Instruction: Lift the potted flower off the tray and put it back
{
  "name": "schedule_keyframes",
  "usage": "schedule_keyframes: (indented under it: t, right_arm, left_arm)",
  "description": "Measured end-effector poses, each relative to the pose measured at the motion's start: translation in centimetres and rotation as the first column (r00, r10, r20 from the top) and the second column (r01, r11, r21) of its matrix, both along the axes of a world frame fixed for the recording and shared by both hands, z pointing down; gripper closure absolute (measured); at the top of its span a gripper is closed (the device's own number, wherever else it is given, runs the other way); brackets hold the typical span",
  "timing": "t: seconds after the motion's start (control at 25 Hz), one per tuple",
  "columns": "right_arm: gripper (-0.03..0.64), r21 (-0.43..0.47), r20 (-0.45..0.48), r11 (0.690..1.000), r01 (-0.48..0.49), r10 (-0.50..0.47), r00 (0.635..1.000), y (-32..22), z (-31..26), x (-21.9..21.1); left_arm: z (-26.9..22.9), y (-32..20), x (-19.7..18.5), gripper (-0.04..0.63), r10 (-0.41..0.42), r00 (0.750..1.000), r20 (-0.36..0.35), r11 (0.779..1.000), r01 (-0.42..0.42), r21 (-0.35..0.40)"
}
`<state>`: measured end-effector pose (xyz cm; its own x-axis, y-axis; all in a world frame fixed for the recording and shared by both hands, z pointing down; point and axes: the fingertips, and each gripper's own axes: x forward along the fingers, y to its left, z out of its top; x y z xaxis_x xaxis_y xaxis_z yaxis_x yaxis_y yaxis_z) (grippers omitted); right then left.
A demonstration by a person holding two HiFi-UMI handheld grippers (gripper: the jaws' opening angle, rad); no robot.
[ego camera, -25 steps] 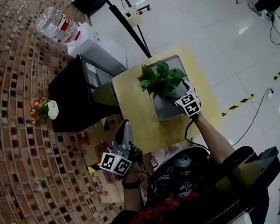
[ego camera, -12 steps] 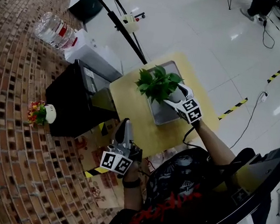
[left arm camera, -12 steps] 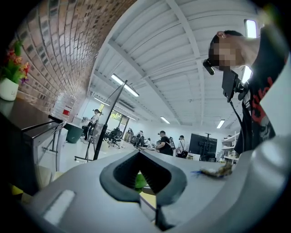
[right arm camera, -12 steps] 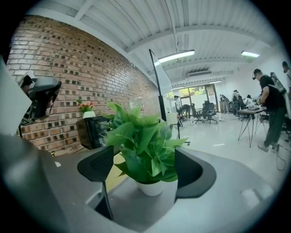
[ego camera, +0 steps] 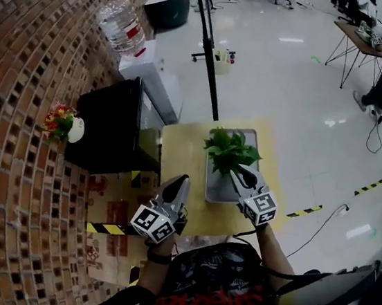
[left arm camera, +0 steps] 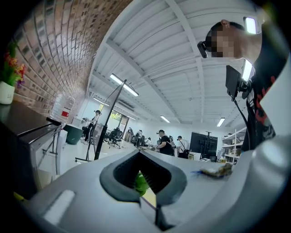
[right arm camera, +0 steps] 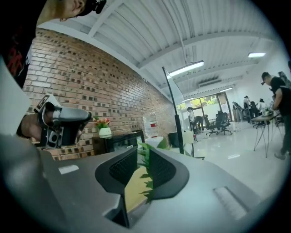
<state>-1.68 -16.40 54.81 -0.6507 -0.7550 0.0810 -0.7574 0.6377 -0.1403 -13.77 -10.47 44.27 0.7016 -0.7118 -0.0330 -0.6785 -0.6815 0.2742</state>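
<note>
The water bottle's [ego camera: 120, 26] red label is too small to read. The right gripper [ego camera: 239, 172] jaws have just been closing and stand nearly together on leafy stems of the potted plant [ego camera: 231, 149], which is over the tray's [ego camera: 216, 186] far end, at their twelve o'clock. The left gripper [ego camera: 180, 180], jaws together and empty, is at the tray's eight o'clock.

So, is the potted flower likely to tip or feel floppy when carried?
Probably top-heavy: the potted flower spreads broad leaves over a pot hidden beneath, so it may tip. The thin leaves would likely bend, not resist. The shallow-looking tray would hardly steady it.
</note>
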Motion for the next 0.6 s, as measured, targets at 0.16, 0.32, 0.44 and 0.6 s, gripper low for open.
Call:
schedule_keyframes:
  t: [0.16,0.32,0.44,0.6]
  right_arm:
    - [0.614,0.074,0.000,0.997,0.023,-0.023,1.000,1.1,-4.2,-1.5]
    - [0.614,0.072,0.028,0.996,0.057,-0.059,0.998,2.4,-6.5,-2.8]
    - [0.615,0.090,0.057,0.993,0.082,-0.087,0.995,2.1,-9.0,-3.8]
    - [0.615,0.089,0.041,0.992,0.088,-0.092,0.995,2.2,-10.3,-5.0]
  left_arm:
    - [-0.2,-0.7,0.1,0.595,0.009,1.000,-0.022,1.000,-0.009,0.001]
    - [0.1,-0.6,0.4,0.595,0.019,1.000,-0.024,0.999,-0.018,0.026]
    - [-1.0,-1.4,1.1,0.595,0.025,1.000,-0.001,0.999,-0.025,0.042]
    - [-1.1,-1.8,1.7,0.595,0.050,0.999,0.001,0.998,-0.050,0.041]
